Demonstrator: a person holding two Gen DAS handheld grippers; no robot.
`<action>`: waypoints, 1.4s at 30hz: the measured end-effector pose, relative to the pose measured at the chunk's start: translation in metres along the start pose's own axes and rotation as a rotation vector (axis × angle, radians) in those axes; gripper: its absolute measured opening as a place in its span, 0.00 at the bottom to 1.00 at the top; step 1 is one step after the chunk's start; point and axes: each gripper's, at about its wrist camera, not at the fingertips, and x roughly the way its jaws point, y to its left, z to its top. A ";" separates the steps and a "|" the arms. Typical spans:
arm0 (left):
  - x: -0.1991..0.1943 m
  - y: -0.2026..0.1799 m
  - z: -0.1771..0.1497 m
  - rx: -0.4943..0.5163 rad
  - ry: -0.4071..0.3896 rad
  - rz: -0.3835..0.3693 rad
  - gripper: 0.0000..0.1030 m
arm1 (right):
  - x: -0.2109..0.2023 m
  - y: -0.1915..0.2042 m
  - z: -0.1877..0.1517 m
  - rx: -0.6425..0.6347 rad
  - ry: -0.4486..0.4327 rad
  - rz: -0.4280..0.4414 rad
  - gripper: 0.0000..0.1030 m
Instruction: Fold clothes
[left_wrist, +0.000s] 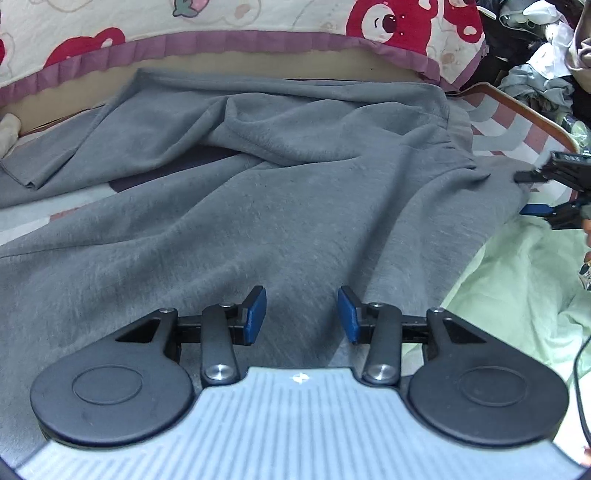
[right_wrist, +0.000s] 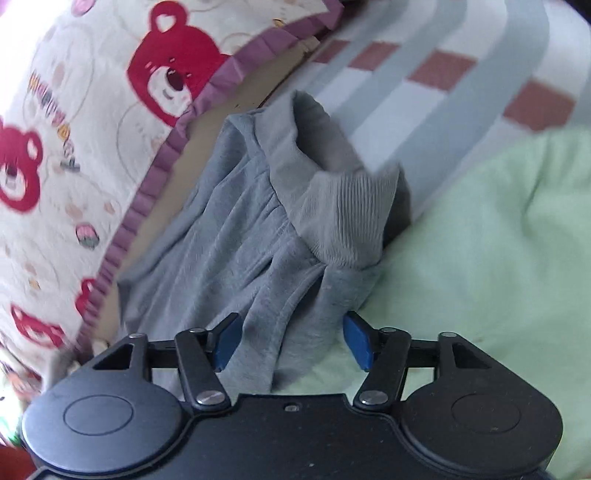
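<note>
Here: right tongs (right_wrist: 291, 341) open, straddling cuff end of sweatshirt (right_wrist: 258, 258), long axis toward upper frame; left tongs (left_wrist: 302, 315) open, empty over body.

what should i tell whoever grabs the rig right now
Left gripper: open, empty, over the middle of the grey garment.
Right gripper: open, straddling a bunched fold of the garment near its ribbed cuff; pads not pressing on it.
Garment lies spread and wrinkled on the bed, partly over the green sheet, below the bear quilt.
Done: no neat fold visible.
Left: smooth it out, fold it.
</note>
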 end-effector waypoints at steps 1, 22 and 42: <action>-0.001 0.002 -0.002 -0.006 0.001 0.007 0.47 | 0.007 0.000 0.000 -0.017 -0.032 -0.010 0.72; -0.075 0.172 -0.037 -0.332 0.050 0.336 0.51 | -0.031 0.035 0.026 -0.593 -0.199 -0.716 0.30; -0.119 0.306 -0.069 -0.643 -0.035 0.514 0.62 | -0.005 0.162 -0.028 -0.796 -0.021 -0.277 0.59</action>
